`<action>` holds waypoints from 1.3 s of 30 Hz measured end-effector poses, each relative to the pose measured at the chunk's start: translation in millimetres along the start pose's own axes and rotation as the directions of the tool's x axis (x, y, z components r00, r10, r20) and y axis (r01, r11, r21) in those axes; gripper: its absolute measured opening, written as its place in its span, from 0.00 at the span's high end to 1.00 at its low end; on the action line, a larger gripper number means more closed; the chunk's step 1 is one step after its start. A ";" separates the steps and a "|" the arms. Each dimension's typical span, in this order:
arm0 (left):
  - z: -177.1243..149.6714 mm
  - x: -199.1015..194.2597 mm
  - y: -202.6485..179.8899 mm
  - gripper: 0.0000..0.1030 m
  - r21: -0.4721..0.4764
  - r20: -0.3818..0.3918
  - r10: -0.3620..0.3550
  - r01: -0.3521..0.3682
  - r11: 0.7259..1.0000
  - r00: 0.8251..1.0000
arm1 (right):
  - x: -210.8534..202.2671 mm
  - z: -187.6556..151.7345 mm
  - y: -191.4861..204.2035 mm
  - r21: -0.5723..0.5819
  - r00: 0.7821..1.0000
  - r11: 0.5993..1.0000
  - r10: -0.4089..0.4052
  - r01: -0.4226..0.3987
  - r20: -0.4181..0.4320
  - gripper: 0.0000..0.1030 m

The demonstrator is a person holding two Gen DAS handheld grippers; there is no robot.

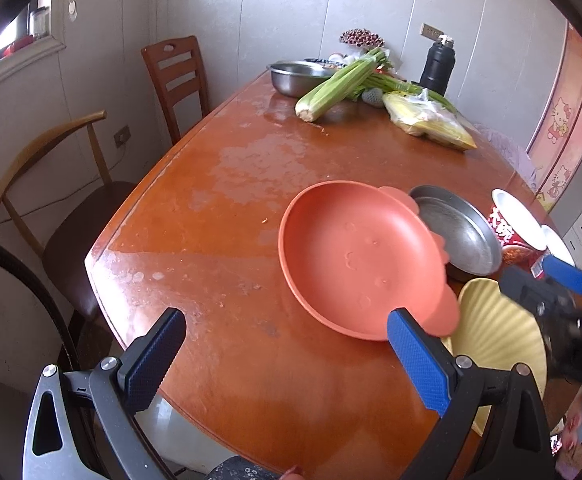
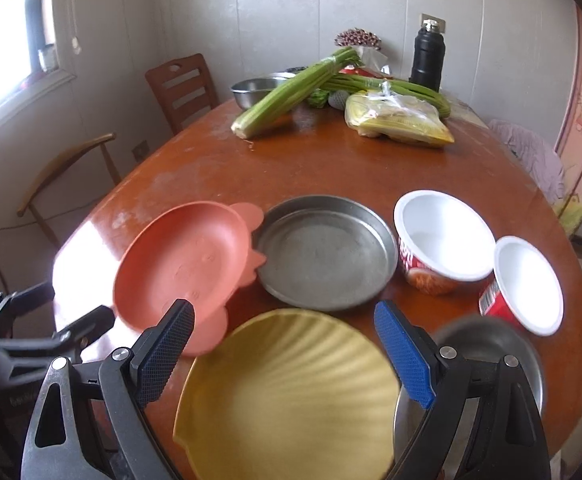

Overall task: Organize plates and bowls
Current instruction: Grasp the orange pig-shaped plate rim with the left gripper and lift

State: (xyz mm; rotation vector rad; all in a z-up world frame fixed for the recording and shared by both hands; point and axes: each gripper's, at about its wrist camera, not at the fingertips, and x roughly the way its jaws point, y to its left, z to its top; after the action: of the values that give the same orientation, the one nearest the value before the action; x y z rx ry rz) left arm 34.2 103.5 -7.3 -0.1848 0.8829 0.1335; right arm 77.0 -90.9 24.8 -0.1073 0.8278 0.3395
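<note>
I hold two grippers over a worn wooden table (image 1: 219, 216). My left gripper (image 1: 287, 354) has its jaws spread wide with nothing between them, and it hovers at the near edge of the table, just in front of an orange plate (image 1: 355, 260). That orange plate sits tilted, its far rim resting against a round metal pan (image 2: 325, 254). My right gripper (image 2: 285, 354) is also spread wide and holds nothing; it hangs above a yellow ribbed plate (image 2: 291, 396) at the near edge. Beside that plate, to the right, is a steel bowl (image 2: 503, 356), partly hidden behind my gripper. Farther right stand two white paper bowls with red printed sides: a larger one (image 2: 445, 236) just beside the metal pan, and a smaller one (image 2: 529, 284) leaning on its side. At the far end of the table lie a bunch of celery (image 2: 291, 92), a bag of corn (image 2: 401, 122), a steel basin (image 2: 257, 90) and a black flask (image 2: 429, 56). Two wooden chairs (image 1: 177, 80) stand along the left side.
</note>
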 end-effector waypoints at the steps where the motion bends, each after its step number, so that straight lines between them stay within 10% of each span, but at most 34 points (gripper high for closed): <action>1: 0.7 2.9 0.3 0.02 0.000 -0.009 -0.005 0.005 1.000 1.000 | 5.1 5.1 2.0 -0.014 1.000 1.000 0.000 0.000 -0.004 0.10; 11: 7.0 32.5 -3.2 0.02 -0.013 -0.105 -0.029 0.027 1.000 0.994 | 60.4 35.7 11.4 -0.074 0.994 0.996 -0.064 0.057 -0.092 0.11; 21: 19.5 49.7 -2.5 0.04 -0.027 -0.132 -0.024 0.021 0.999 0.991 | 91.6 37.5 19.1 -0.084 0.986 0.996 -0.022 0.008 -0.168 0.53; 32: 24.8 60.1 -3.0 0.26 -0.044 -0.156 -0.037 0.030 0.999 0.987 | 100.5 38.0 27.2 -0.118 0.985 0.993 -0.006 -0.015 -0.171 0.71; 39: 31.3 61.0 -1.6 0.57 -0.083 -0.152 -0.097 0.085 0.993 0.984 | 99.4 36.7 29.2 -0.124 0.984 0.991 0.021 -0.043 -0.176 0.77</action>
State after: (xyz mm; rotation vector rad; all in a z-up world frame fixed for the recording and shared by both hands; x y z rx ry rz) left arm 96.4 111.1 -35.1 -0.3095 1.0235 0.0677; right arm 155.3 -29.9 -22.6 -0.2458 0.9819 0.4176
